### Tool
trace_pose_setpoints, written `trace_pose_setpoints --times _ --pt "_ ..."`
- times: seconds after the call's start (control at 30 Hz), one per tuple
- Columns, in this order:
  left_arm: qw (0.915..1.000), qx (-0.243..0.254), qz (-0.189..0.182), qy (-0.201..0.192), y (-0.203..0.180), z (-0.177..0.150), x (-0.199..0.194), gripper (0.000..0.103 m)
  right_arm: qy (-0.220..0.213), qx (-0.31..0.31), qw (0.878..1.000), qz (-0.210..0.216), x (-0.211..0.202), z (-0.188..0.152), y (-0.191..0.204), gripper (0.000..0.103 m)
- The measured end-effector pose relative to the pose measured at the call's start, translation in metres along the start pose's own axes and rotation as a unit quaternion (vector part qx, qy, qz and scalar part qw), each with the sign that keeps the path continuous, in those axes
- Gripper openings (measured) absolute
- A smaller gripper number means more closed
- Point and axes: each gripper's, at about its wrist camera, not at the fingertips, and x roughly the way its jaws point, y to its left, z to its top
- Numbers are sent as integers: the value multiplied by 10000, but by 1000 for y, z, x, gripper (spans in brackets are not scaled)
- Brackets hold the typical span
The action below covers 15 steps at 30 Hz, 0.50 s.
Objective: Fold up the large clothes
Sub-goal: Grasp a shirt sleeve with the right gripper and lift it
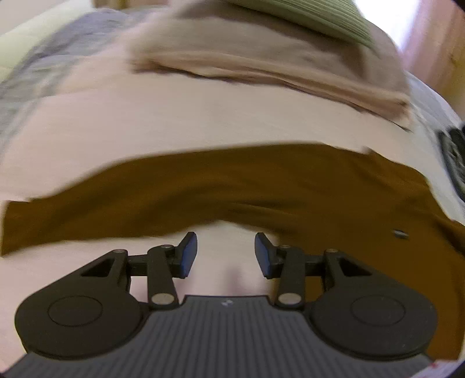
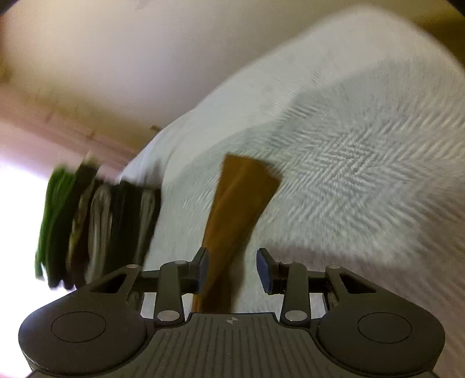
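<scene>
Left wrist view: one brown woven garment (image 1: 232,186) lies spread across a pale pink sheet (image 1: 174,122), its long axis running side to side just ahead of the left gripper (image 1: 226,254). Its jaws stand partly apart, nothing between the blue pads. Beyond it rests one folded beige cloth (image 1: 261,69), with a green ribbed piece (image 1: 305,14) behind. Right wrist view: a narrow strip of the same brown garment (image 2: 232,221) runs lengthwise away from the right gripper (image 2: 232,270), passing between jaws held partly apart; whether the pads pinch it cannot be told. One stack of dark and green folded clothes (image 2: 96,221) sits to the left on the white textured bedspread (image 2: 348,145). Judgement: the right gripper is nearer a garment end.
</scene>
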Motion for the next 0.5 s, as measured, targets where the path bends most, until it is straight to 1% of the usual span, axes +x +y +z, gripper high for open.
trace_pose_setpoints --times 0.03,0.1,0.13,0.17,0.2,0.23,0.27,0.33,0.37,0.43,0.47,0.5 --pt "9999 52 -81 33 -23 -5 1 38 99 169 9998 80 11 8 -5 34" --pt "9995 153 -248 93 -60 -15 4 38 253 363 9987 250 30 12 -18 34" --pt "9992 206 -311 113 -76 -18 4 38 284 468 9980 303 38 13 -22 34" --pt "9989 266 -366 129 -91 -20 2 38 228 621 9968 446 44 16 -26 32" --pt "9985 326 -412 140 -99 -22 1 38 76 739 9955 588 46 18 -28 10" --pt "9982 404 -434 133 -111 -26 -3 38 -38 750 9952 631 45 19 -29 0" --pt "9978 492 -427 97 -119 -26 -7 38 -185 654 9958 610 39 24 -26 0" --pt "9975 567 -420 42 -123 -29 -13 38 -416 157 9956 825 17 31 -11 0" --pt "9975 567 -416 26 -122 -30 -16 38 -593 -406 9938 849 -3 33 6 0" --pt "9974 574 -440 56 -119 -31 -20 38 -933 -1381 9815 941 -39 29 30 0" --pt "9971 600 -451 106 -118 -34 -21 39 -1100 -1919 9710 906 -56 25 41 0" --pt "9968 631 -461 172 -118 -38 -21 39 -1185 -2300 9623 836 -66 20 46 0"
